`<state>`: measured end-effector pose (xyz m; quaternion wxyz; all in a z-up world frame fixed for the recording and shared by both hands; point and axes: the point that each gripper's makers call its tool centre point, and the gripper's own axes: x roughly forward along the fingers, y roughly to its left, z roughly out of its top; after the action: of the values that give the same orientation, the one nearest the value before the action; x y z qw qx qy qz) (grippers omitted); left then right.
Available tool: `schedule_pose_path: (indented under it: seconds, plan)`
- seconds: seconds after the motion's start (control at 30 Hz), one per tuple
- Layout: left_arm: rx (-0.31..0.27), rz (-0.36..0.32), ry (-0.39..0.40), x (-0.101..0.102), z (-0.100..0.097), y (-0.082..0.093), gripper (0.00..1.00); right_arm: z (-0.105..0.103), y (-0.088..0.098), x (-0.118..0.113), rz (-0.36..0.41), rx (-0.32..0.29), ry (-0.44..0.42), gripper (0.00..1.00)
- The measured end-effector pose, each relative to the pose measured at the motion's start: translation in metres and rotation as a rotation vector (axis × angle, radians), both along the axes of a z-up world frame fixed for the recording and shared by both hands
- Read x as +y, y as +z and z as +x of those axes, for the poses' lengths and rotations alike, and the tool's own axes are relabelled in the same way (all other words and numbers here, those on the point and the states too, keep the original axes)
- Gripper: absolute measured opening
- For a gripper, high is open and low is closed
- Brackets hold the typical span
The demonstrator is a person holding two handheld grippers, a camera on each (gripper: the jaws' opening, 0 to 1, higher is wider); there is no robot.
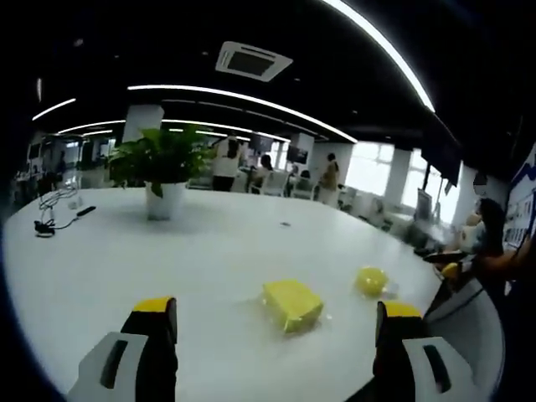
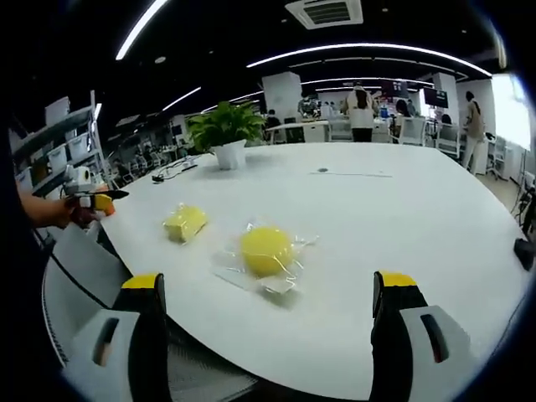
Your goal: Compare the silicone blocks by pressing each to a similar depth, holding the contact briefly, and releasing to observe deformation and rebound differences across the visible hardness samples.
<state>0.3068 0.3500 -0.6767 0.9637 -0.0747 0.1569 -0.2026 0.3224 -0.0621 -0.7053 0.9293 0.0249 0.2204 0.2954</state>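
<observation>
In the left gripper view, a cable is seen at nine o'clock on the white surface, and a plant in a white pot at eleven o'clock. The left claw is held apart above the surface, nothing between its jaws. A yellow block lies just ahead of it, towards five o'clock, and a round yellow sample is seen near it at four o'clock, close to the surface's edge. People are seen standing far behind.

In the right gripper view, the other gripper is held in a hand at nine o'clock, off the surface's edge. The block lies left of centre; the round sample, resting on clear wrap, is just beside it, near the centre. The plant stands at eleven o'clock. The right claw is spread apart, empty, short of the sample.
</observation>
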Motion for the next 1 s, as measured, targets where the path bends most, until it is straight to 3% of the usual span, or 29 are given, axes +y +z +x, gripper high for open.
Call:
schedule_pose_path:
  seconds: [0.57,0.83,1.0]
  plan:
    - [0.003,-0.02,-0.006,-0.01,-0.002,0.002,1.0,-0.003,0.012,0.008,0.065,-0.011,0.017,0.96]
    - [0.004,-0.032,0.016,-0.001,-0.001,0.003,1.0,-0.002,0.013,0.008,0.082,-0.025,-0.019,0.96]
    - [0.006,-0.029,0.028,0.002,0.0,0.0,1.0,-0.006,0.008,0.011,0.072,-0.008,0.004,0.96]
